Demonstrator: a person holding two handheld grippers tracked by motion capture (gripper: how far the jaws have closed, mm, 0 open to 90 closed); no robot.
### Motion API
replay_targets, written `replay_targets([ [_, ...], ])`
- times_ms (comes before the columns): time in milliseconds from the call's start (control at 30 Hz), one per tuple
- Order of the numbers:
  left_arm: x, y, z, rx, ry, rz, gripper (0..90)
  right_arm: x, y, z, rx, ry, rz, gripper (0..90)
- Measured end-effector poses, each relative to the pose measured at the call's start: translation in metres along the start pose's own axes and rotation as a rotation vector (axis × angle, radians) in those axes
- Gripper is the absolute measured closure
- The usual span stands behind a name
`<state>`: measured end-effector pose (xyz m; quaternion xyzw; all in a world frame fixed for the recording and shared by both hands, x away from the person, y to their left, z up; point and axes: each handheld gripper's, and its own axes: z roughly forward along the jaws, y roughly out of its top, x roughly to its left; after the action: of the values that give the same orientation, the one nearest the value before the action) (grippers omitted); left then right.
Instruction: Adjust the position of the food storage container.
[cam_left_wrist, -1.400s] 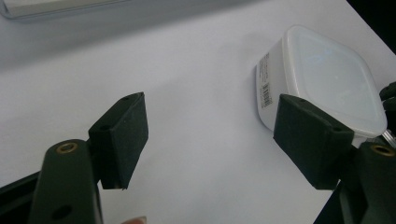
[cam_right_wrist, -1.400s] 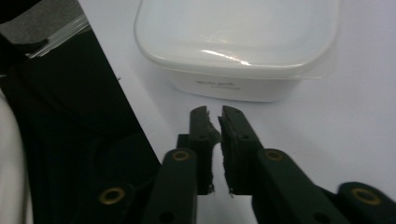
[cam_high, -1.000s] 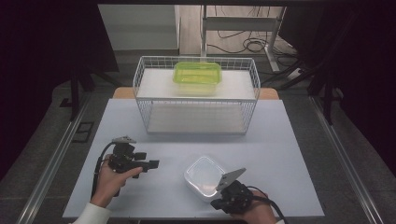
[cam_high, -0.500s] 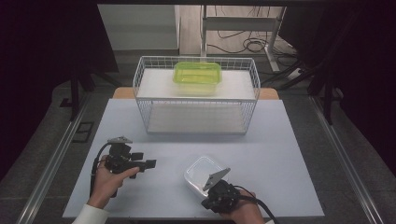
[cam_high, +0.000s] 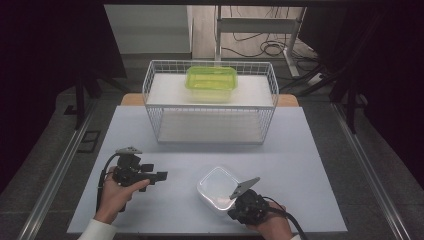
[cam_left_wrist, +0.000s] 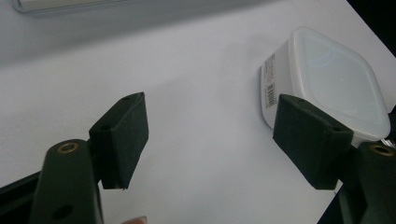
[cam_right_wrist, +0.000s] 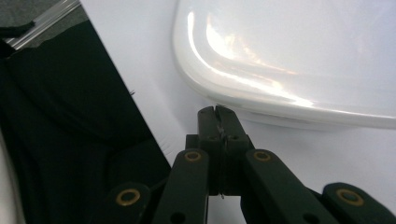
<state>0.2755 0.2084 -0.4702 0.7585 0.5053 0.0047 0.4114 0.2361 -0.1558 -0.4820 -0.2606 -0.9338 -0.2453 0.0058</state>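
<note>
Right gripper (cam_right_wrist: 218, 111), jaws pressed together, noses the clear lidded container (cam_high: 218, 188); left gripper (cam_left_wrist: 210, 140) waits spread. Nothing looks gripped yet; lifting remains.

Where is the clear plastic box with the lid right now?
In the high view the clear lidded box sits on the white table near its front edge, just ahead of the right gripper and well short of the wire basket.
</note>
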Motion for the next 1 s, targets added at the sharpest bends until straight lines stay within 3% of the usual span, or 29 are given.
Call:
replay_targets([
  [733,0.006,-0.003,0.000,0.001,0.003,-0.018,25.9,-0.033,0.038,0.021,-0.072,-0.050,0.052,89.2],
  [1000,0.008,-0.003,-0.001,-0.002,0.006,-0.024,25.9,-0.038,0.043,0.022,-0.090,-0.059,0.061,89.2],
])
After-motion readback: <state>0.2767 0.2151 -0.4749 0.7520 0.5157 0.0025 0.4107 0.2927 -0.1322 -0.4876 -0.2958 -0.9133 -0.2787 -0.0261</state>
